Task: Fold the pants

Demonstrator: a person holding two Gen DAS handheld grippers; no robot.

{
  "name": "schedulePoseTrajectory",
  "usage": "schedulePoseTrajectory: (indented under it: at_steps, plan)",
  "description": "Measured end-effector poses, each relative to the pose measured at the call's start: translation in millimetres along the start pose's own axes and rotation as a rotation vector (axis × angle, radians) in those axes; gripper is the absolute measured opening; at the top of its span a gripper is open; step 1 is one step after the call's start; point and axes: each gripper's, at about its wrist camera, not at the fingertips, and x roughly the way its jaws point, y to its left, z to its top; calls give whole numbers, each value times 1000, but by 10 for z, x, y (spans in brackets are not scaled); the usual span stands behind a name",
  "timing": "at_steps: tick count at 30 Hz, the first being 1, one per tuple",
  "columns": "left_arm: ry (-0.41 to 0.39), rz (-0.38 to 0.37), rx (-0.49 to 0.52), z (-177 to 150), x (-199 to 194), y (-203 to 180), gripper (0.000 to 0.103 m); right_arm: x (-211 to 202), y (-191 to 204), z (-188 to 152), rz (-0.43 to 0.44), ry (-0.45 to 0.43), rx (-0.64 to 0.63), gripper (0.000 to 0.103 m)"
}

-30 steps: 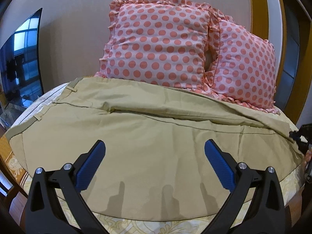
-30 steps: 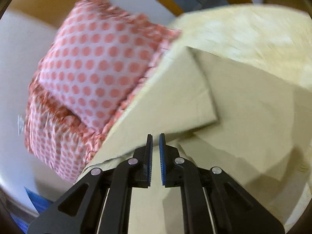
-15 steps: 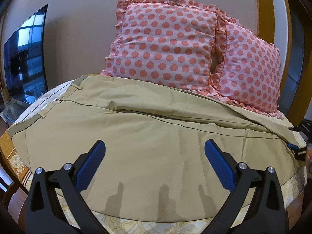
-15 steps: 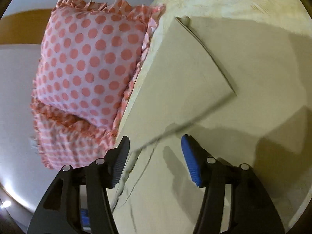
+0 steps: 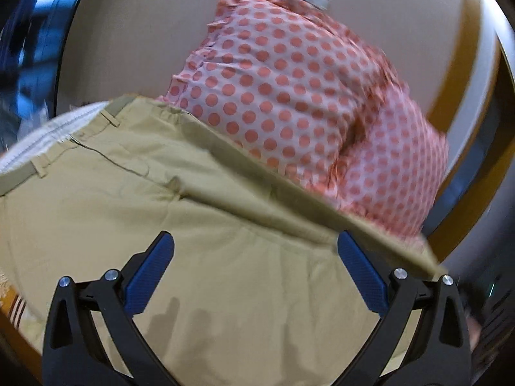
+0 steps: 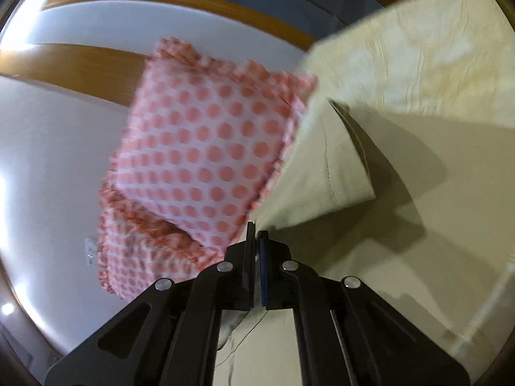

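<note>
Khaki pants [image 5: 199, 257] lie spread over a cushioned surface, waistband with belt loops at the far left. My left gripper [image 5: 256, 273] is open and empty, hovering over the middle of the pants. In the right wrist view my right gripper [image 6: 256, 241] is shut on an edge of the pants [image 6: 325, 173]. A flap of the fabric rises from the jaws and casts a shadow on the layer below.
Two pink polka-dot pillows [image 5: 289, 80] lean against the wall behind the pants; they also show in the right wrist view [image 6: 206, 160]. A dark screen [image 5: 29, 48] stands at the far left. A pale patterned cover [image 6: 428, 54] lies under the pants.
My right gripper opened, then shut on the pants edge and lifted it. My left gripper stayed open and tilted, its view swinging over the pants.
</note>
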Motion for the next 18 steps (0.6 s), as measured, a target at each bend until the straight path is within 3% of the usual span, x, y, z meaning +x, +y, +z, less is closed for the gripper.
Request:
schedulePoseTrajectory:
  at_steps: [4,8,10,13,15,16,17,18]
  plan:
    - [51,-2,-86,414,398,106,100,-109,69,7,9,-12,-35,2]
    - [114,97,-104,828,1060,188,95,-121,92,30,16,-4,-48,2]
    - [140,199,-104,1020,1458,249,93,-120,102,28,12,0,-59,2]
    - [191,311,-126,1194,1942,384,90,-132,111,23,0,8,-77,2]
    - [210,346,-150,1249,2127,455,83,-136,117,9,-9,12,-89,2]
    - [221,354,-164,1281,2229,505,77,-134,111,8,-18,15,-99,2]
    - [237,338,-178,1292,2281,561,53,-127,100,9,-26,20,-104,2]
    - [253,304,-191,1294,2306,601,17,-115,92,13,-28,25,-103,2]
